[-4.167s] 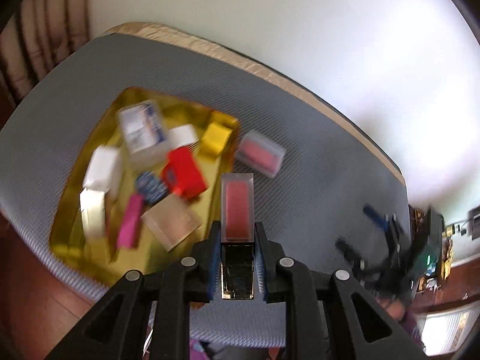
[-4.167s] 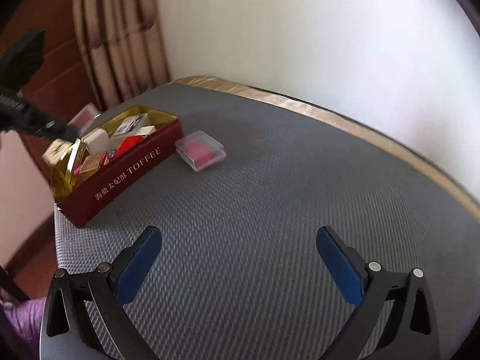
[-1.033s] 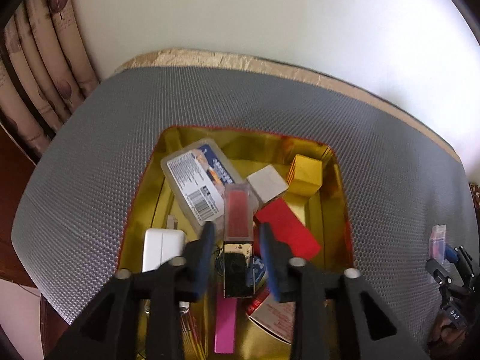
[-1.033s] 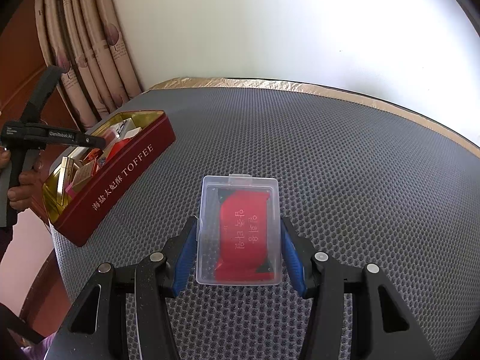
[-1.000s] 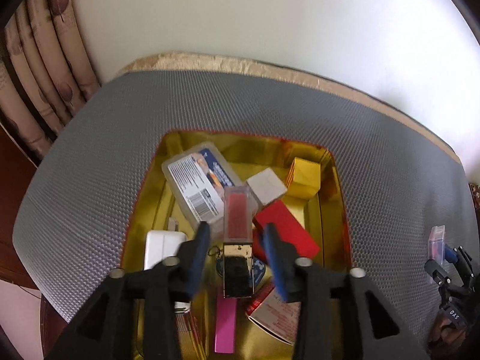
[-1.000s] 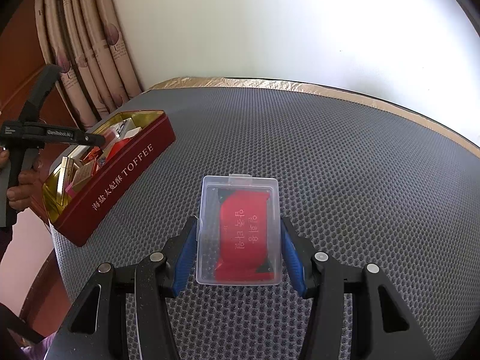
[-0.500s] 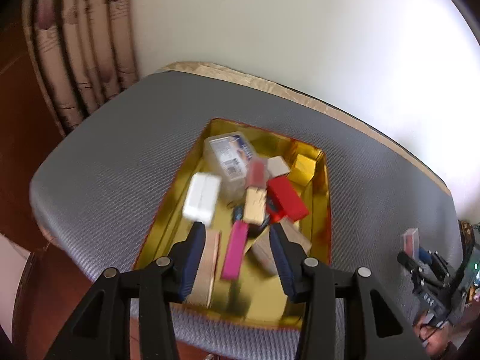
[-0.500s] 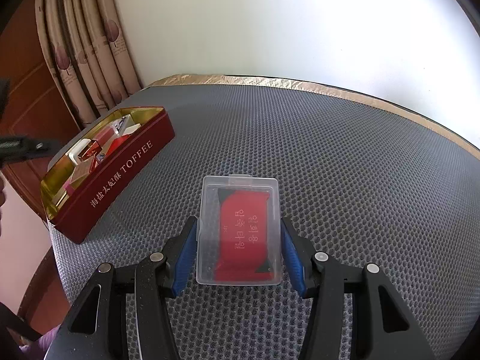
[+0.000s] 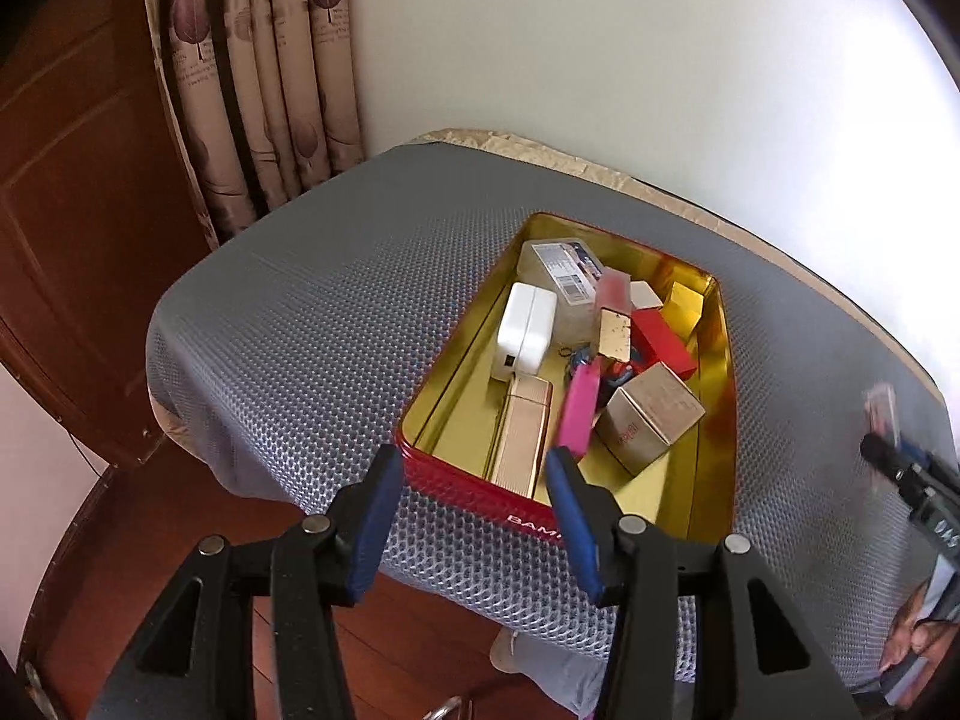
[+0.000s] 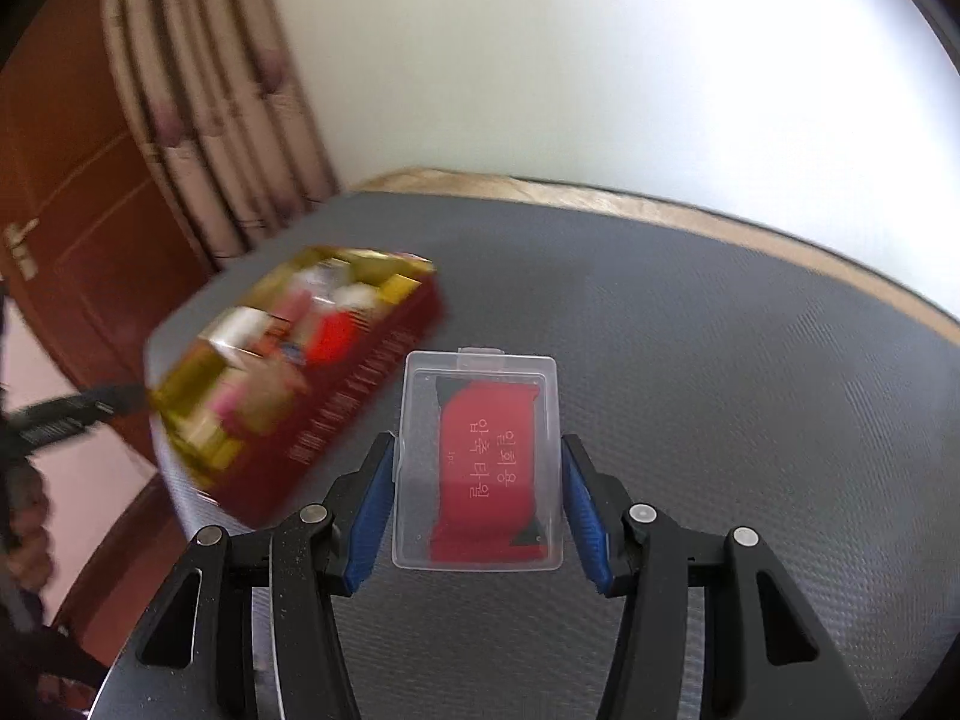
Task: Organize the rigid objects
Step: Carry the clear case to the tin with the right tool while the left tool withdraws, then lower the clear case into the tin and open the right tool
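Note:
A red tin point(image 9: 456, 474) with a gold inside stands on the grey mesh table. It holds several small boxes, among them a white charger point(image 9: 525, 330), a red box point(image 9: 663, 342) and a pink-and-gold case point(image 9: 615, 315). My left gripper point(image 9: 473, 462) hangs back over the tin's near wall. Its jaws are opening and nothing is between them. My right gripper point(image 10: 477, 453) is shut on a clear plastic case point(image 10: 486, 396) with a red insert, held above the table to the right of the blurred tin point(image 10: 336, 402).
The grey mesh tabletop point(image 9: 312, 324) ends at a gold-trimmed far edge against a white wall. A curtain point(image 9: 264, 78) and a wooden door point(image 9: 78, 180) stand at the left. In the right wrist view a person's hand point(image 10: 24, 528) shows at the far left.
My left gripper let go of the pink-and-gold case in the tin, widened and drew back towards the near edge. My right gripper rose with the clear case, and the tin looks nearer.

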